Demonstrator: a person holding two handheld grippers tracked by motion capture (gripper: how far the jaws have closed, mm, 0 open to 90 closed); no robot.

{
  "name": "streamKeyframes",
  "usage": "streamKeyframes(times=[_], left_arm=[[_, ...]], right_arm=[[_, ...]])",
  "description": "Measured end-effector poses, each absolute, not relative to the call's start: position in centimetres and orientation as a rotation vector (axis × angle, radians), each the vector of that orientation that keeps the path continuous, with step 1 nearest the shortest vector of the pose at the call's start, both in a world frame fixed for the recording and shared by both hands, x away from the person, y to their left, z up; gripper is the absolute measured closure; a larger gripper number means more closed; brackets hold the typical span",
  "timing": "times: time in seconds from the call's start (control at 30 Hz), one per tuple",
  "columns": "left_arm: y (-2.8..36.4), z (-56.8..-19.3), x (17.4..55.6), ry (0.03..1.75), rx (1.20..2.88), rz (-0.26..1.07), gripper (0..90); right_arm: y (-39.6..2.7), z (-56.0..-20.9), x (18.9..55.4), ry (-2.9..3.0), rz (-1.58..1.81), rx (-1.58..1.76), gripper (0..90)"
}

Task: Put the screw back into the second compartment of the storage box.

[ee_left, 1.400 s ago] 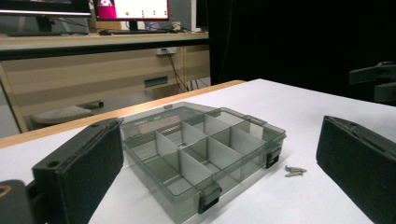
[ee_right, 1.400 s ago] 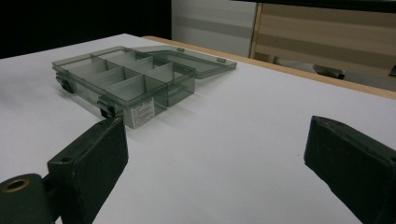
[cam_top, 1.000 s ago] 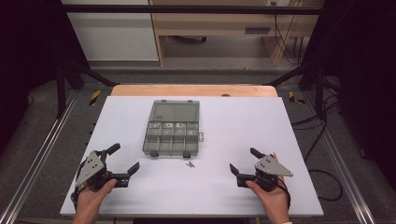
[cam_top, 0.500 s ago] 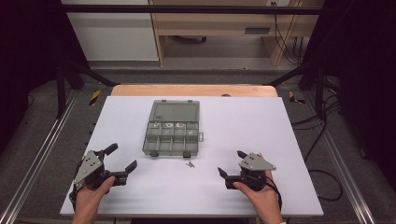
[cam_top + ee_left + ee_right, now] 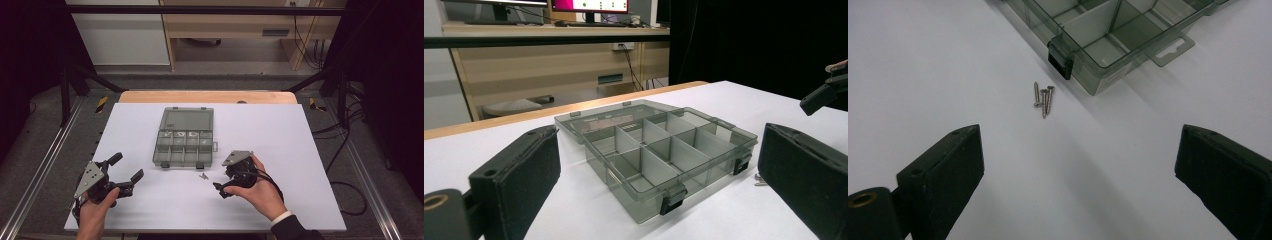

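1. Right gripper [image 5: 226,183] sits low over the white table [image 5: 300,150], near the front edge, a bit right of centre. Its jaws are spread wide with nothing between the pads, so it's got hold of nothing.

2. The screws [image 5: 1043,99] are a little bunch of three or so, lying side by side and touching, flat on the table. In the right gripper view they're ahead of the jaws and apart from both fingers [image 5: 950,170]. They lie closer in line with the left-hand pad than with the right-hand one, so not quite centred in the gap.

3. From the high view the screws [image 5: 203,175] are just in front of the organizer box [image 5: 184,137], near its front right latch, and just beyond the right gripper's tips. Near, but not touching.

4. The box is a smoky clear plastic compartment case with dividers and two black latches on the front wall. The right gripper view shows the nearest latch [image 5: 1060,59] just past the screw heads.

5. Left gripper [image 5: 123,172] is well off to the left near the front corner of the table, also wide open and empty. In its own view the box [image 5: 659,150] lies straight ahead between the pads but well beyond them, and the screws [image 5: 760,179] just peek out beside the right-hand pad.
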State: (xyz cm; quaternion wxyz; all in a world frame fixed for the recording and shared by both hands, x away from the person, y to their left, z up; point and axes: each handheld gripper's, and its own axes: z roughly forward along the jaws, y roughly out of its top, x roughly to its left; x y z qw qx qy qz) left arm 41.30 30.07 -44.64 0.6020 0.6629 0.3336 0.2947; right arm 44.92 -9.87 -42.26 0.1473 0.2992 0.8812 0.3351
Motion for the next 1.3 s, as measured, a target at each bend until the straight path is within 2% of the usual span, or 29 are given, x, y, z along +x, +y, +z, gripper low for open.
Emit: streamKeyframes(times=[0.4,0.93,1.07,1.23,1.3], left_arm=[[29.3,-44.7,41.4,0.748,1.557,0.673,2.2],[28.9,-44.8,41.3,0.742,1.581,0.690,2.2],[29.0,-44.7,41.2,0.746,1.583,0.706,2.4],[29.0,-44.7,41.2,0.746,1.585,0.705,2.4],[29.0,-44.7,41.2,0.743,1.586,0.706,2.4]], right_arm=[[-7.4,-43.3,46.9,2.621,0.747,0.892,8.0],[-7.0,-43.6,47.2,2.616,0.743,0.919,14.8],[-6.8,-43.6,46.9,2.572,0.744,0.935,12.9],[-6.7,-43.7,46.8,2.586,0.733,0.925,17.6],[-6.6,-43.6,47.0,2.599,0.749,0.915,25.0]])
